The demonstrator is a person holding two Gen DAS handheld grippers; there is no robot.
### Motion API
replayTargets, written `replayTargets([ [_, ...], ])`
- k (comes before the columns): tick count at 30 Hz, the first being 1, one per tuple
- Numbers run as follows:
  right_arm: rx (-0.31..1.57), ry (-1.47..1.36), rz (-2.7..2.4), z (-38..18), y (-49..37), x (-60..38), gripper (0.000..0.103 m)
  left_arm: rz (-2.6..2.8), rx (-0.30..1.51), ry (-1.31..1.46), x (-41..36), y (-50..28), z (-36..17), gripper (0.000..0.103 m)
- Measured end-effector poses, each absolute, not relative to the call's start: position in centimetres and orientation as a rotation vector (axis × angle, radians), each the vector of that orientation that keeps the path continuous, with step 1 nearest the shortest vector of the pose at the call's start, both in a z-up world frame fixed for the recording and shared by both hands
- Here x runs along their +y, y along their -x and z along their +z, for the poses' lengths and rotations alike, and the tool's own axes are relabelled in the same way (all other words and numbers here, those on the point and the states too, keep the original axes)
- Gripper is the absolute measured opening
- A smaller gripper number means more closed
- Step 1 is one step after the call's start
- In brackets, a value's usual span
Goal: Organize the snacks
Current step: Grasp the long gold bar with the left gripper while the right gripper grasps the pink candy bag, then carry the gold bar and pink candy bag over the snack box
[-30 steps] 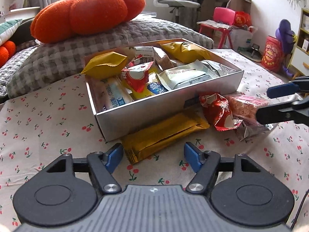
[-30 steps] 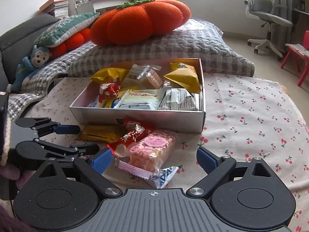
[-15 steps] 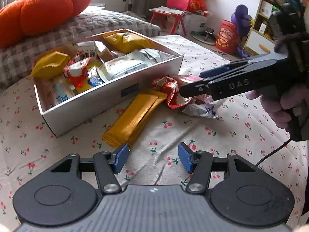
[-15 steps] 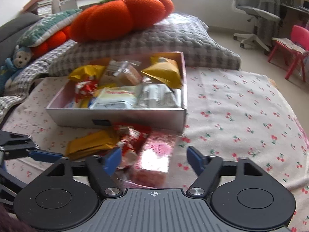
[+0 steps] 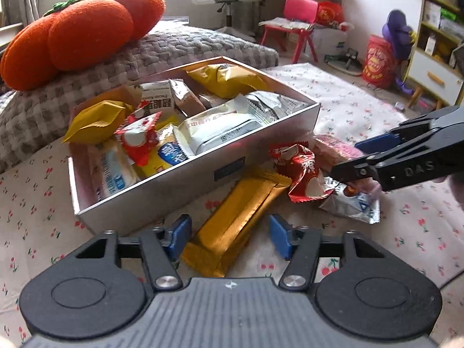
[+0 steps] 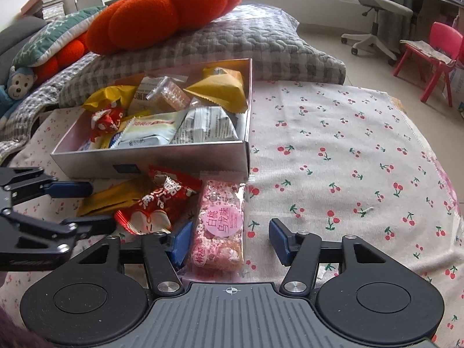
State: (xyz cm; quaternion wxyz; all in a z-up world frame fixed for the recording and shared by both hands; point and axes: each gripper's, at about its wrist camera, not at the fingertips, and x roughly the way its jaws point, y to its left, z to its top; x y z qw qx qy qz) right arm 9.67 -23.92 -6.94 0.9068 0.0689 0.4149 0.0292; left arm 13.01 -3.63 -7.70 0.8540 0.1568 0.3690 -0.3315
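A silver box (image 5: 162,188) (image 6: 185,159) holds several wrapped snacks. In front of it lie a gold bar (image 5: 235,223) (image 6: 113,197), a red packet (image 5: 301,171) (image 6: 156,203) and a pink snack bar (image 6: 221,223) (image 5: 336,148). My left gripper (image 5: 229,236) (image 6: 84,206) is open, its fingers either side of the gold bar's near end. My right gripper (image 6: 229,240) (image 5: 348,159) is open, its fingers either side of the pink bar.
The box stands on a cherry-print cloth (image 6: 348,159). A grey cushion (image 6: 246,46) with an orange pumpkin plush (image 6: 162,8) lies behind it. A monkey toy (image 6: 17,84) sits far left. A red chair (image 5: 298,20) and office chair (image 6: 374,11) stand beyond.
My left gripper has moved forward until its fingers flank the gold bar's end. My right gripper has come down closer around the pink bar.
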Motion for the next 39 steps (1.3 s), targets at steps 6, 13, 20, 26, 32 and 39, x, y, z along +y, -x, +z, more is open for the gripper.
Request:
replayTargets([
  [6,0.854,-0.131,0.037,-7.2,-9.7,-24.6,0.056,-0.677,0.780,-0.337,-4.7,-13.0,-7.5,0.043],
  [13,0.860,-0.128,-0.007,-7.2,-9.8,-25.4,0.041,-0.588,0.807,-0.393,-4.3,-12.1,-6.9,0.027],
  [20,0.858,-0.115,-0.005,-7.3,-9.5,-25.4,0.043,-0.506,0.843,-0.414,-2.8,-11.7,-6.9,0.026],
  [26,0.848,-0.108,0.007,-7.4,-9.4,-25.2,0.045,-0.497,0.927,-0.260,-1.0,-12.2,-6.7,0.033],
  [32,0.847,-0.114,0.022,-7.3,-9.2,-25.2,0.034,-0.463,0.953,-0.180,-0.4,-11.7,-6.5,0.031],
  [39,0.864,-0.209,0.037,-7.0,-9.0,-26.3,0.032,-0.437,0.978,-0.103,0.2,-11.5,-6.2,0.027],
])
